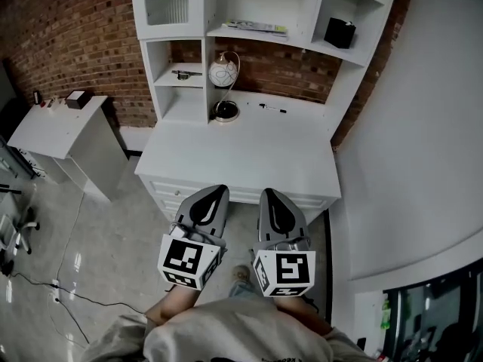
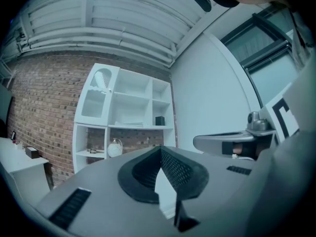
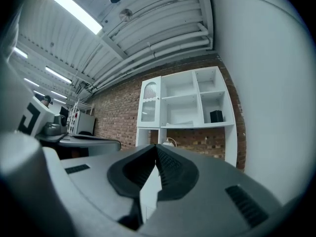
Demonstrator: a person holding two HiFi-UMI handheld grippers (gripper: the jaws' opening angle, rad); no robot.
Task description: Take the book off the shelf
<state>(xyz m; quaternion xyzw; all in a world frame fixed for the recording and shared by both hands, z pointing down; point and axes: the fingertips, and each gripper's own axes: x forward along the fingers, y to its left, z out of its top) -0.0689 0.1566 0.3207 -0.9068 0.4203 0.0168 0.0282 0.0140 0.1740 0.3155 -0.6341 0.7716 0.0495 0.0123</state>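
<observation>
Shelf unit (image 1: 210, 6): book (image 1: 255, 26) flat in centre compartment, black box (image 1: 340, 32) in right one, globe (image 1: 224, 72) in niche below. Desk (image 1: 241, 161) lies between shelf unit and grippers. Left gripper (image 1: 217, 192), right gripper (image 1: 269, 194): jaws fully closed, empty, well apart from book.

The left gripper (image 1: 220, 189) and the right gripper (image 1: 269, 193) each have a smooth grey shell that tapers to a point. Each shell has a black teardrop-shaped recess lined with ribbed black pads (image 2: 174, 168) and dark slotted vents (image 3: 245, 205) on its flanks. At the rear of each sits a white cube (image 1: 189, 262) printed with black square markers, and the person wears a light grey top (image 1: 226, 336).
</observation>
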